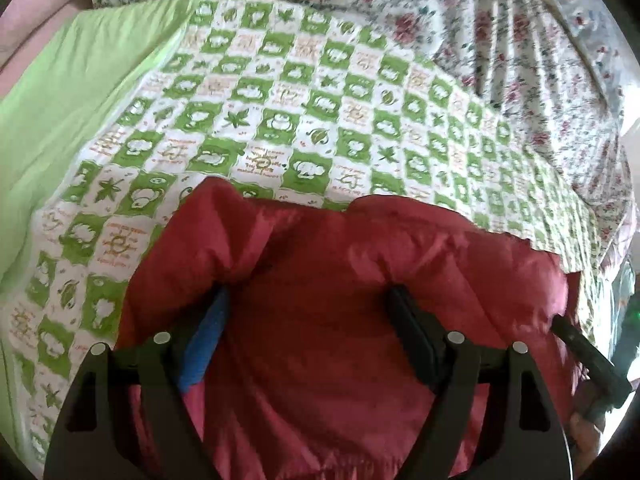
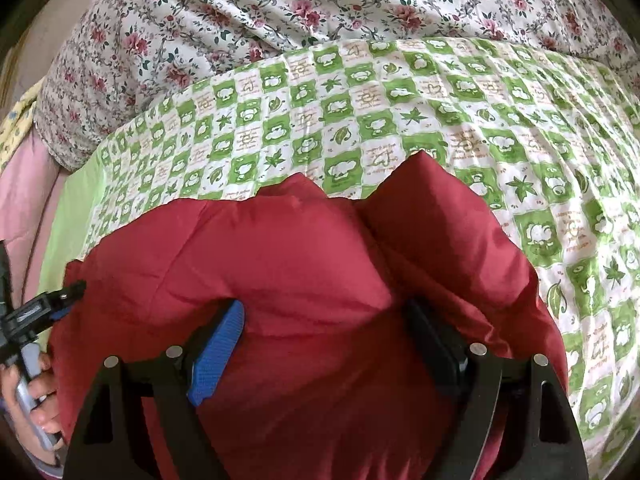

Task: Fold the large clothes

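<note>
A bulky red padded garment (image 1: 320, 320) lay bunched on a bed covered by a green-and-white checked sheet (image 1: 280, 120) printed with leaves and cartoon figures. Beyond the sheet's far edge sat a heap of floral bedding (image 1: 500, 40), white with red roses, and a plain light-green strip (image 1: 60, 120) bordered the checked sheet along one side.

In the left wrist view, the left gripper (image 1: 308, 300) had its jaws spread wide, with a thick puffed fold of the red garment filling the gap; the fabric bulged over both fingertips, one pad blue (image 1: 208, 344), the other black. The fold was pinched between them. At the right edge of that view the tip of the other gripper poked from the red cloth.

In the right wrist view, the right gripper (image 2: 324, 316) stood equally wide, its blue pad (image 2: 218, 352) and black pad pressed into a second fat fold of the same garment, which humped up in two soft peaks just ahead of the fingers. At the left edge of this view, a hand (image 2: 36, 396) grasped the handle of the left gripper, whose tip touched the red fabric's edge.
</note>
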